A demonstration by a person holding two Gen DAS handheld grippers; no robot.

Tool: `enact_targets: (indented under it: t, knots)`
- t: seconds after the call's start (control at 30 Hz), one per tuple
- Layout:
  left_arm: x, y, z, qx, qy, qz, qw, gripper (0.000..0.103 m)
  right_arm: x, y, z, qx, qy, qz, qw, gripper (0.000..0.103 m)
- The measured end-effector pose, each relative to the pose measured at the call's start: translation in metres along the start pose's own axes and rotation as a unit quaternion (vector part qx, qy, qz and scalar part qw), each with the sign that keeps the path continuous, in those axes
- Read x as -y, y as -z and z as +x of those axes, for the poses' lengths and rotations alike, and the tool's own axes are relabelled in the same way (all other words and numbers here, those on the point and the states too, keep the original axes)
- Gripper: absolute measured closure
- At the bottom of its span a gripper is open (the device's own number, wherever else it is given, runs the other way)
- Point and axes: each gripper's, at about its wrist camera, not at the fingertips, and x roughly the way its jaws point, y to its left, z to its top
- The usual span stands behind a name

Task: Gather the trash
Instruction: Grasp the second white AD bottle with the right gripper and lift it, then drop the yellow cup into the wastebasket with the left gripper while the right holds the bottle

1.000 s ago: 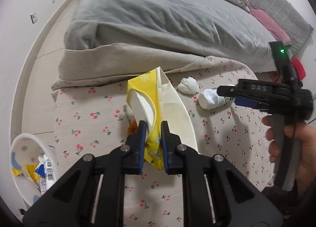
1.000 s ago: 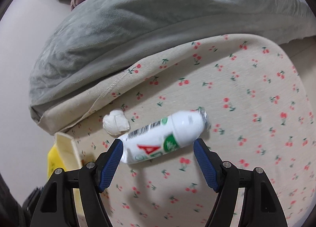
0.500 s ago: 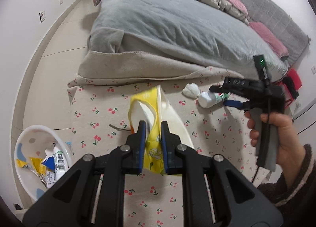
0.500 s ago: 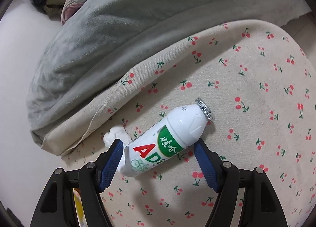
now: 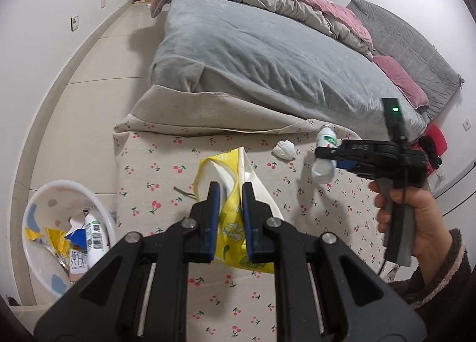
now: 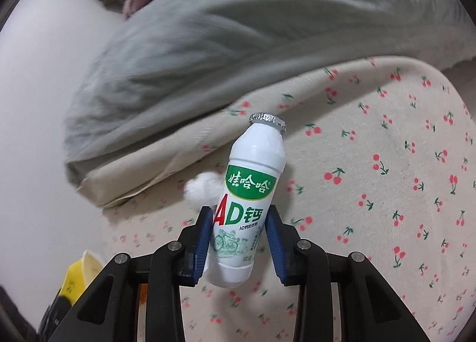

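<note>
My left gripper (image 5: pixel 231 208) is shut on a yellow and white tissue pack (image 5: pixel 235 223) and holds it above the cherry-print cloth (image 5: pixel 166 181). My right gripper (image 6: pixel 239 232) is shut on a white AD calcium drink bottle (image 6: pixel 250 190) with a foil cap, lifted off the cloth and nearly upright. That gripper and bottle (image 5: pixel 324 163) also show at the right of the left wrist view. A crumpled white tissue (image 5: pixel 284 150) lies on the cloth near the bed; it shows blurred behind the bottle in the right wrist view (image 6: pixel 202 188).
A white bin (image 5: pixel 38 270) with wrappers and a bottle inside stands on the floor at the lower left. A bed with a grey blanket (image 5: pixel 267 56) borders the cloth at the back. A small brown scrap (image 5: pixel 183 191) lies on the cloth.
My right gripper closed on the bottle and lifted it from lying flat to nearly upright. My left gripper rose and pulled back with the tissue pack; more of the bin shows.
</note>
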Motion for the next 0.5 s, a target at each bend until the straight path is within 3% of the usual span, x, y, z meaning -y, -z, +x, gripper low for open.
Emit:
enact_targets:
  t: [0.5]
  knots:
    - [-0.04,0.015,-0.027,0.019,-0.023,-0.028,0.9992,0.087,-0.036,0.029,-0.061,0.016,-0.057,-0.075,0.995,0.066]
